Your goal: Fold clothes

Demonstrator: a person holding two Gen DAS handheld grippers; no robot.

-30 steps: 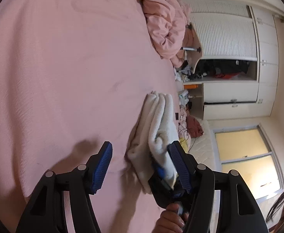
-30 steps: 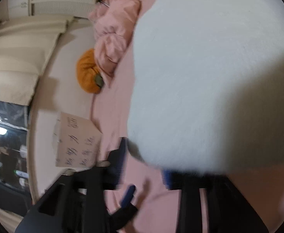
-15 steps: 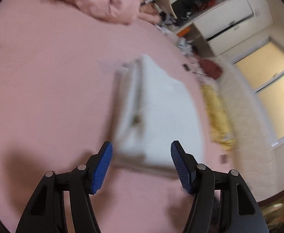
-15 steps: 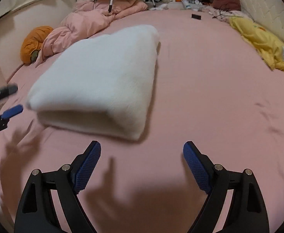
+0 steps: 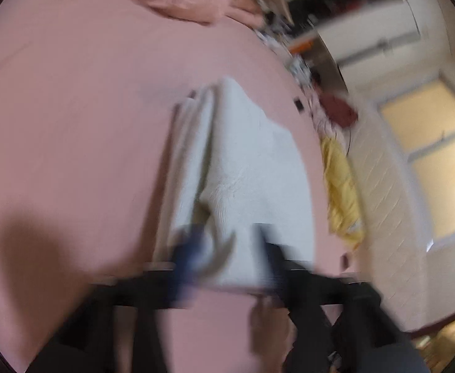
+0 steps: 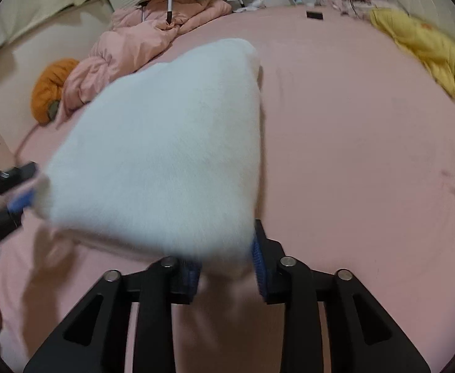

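A folded white fleece garment (image 6: 171,143) lies on the pink bed sheet (image 6: 367,155). My right gripper (image 6: 227,267) is closed on the garment's near right corner, fleece bunched between its blue pads. In the left wrist view, which is motion-blurred, the same garment (image 5: 243,168) shows its layered edges, and my left gripper (image 5: 230,255) grips its near edge between narrowed fingers. The left gripper also shows at the left edge of the right wrist view (image 6: 19,192), at the garment's left corner.
A crumpled pink duvet (image 6: 140,46) and an orange cushion (image 6: 50,87) lie at the far left. A yellow garment (image 6: 426,49) lies at the far right. A small dark object (image 6: 314,15) sits on the far sheet. Cabinets and a window (image 5: 429,143) stand beyond the bed.
Both grippers were open in front of the folded garment half a second ago. Now both have moved in and closed on its near corners.
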